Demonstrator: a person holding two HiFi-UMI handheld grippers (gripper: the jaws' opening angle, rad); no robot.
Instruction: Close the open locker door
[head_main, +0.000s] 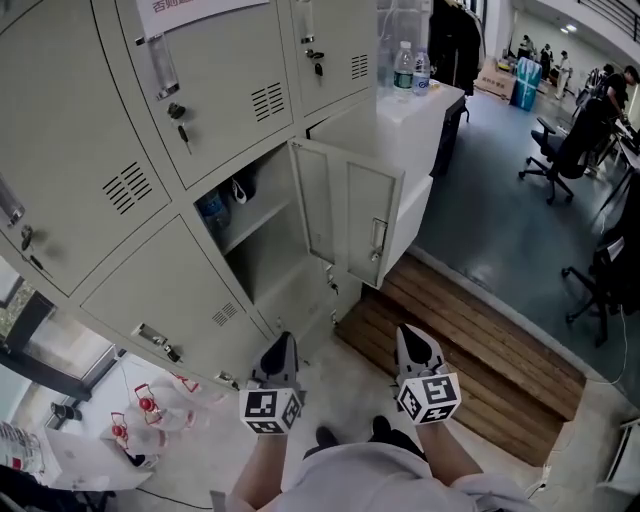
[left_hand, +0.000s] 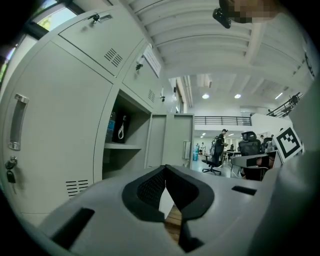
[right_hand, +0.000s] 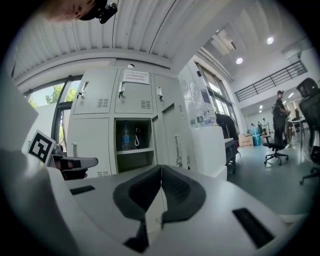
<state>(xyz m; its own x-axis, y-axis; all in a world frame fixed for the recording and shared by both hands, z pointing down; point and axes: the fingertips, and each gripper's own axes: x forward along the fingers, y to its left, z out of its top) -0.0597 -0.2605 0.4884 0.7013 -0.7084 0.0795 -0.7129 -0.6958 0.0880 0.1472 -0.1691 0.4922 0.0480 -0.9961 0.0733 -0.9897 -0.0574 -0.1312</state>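
Head view is showing me both pairs of jaws clenched tight on nothing, with the left gripper (head_main: 281, 346) and right gripper (head_main: 413, 338) aiming toward the lockers (head_main: 120, 120). The open locker door (head_main: 352, 222) is hanging ahead of the jaws, well apart from both. A water bottle (head_main: 212, 212) is sitting in the compartment just left of it.

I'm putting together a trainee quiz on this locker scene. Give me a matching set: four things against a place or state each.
Things:
1 locker door
2 blue bottle
3 two bottles
4 left gripper

Places or states:
A on the white counter
B shut, nothing in it
C swung open
D on the shelf inside the locker

Pairs: 1-C, 2-D, 3-A, 4-B
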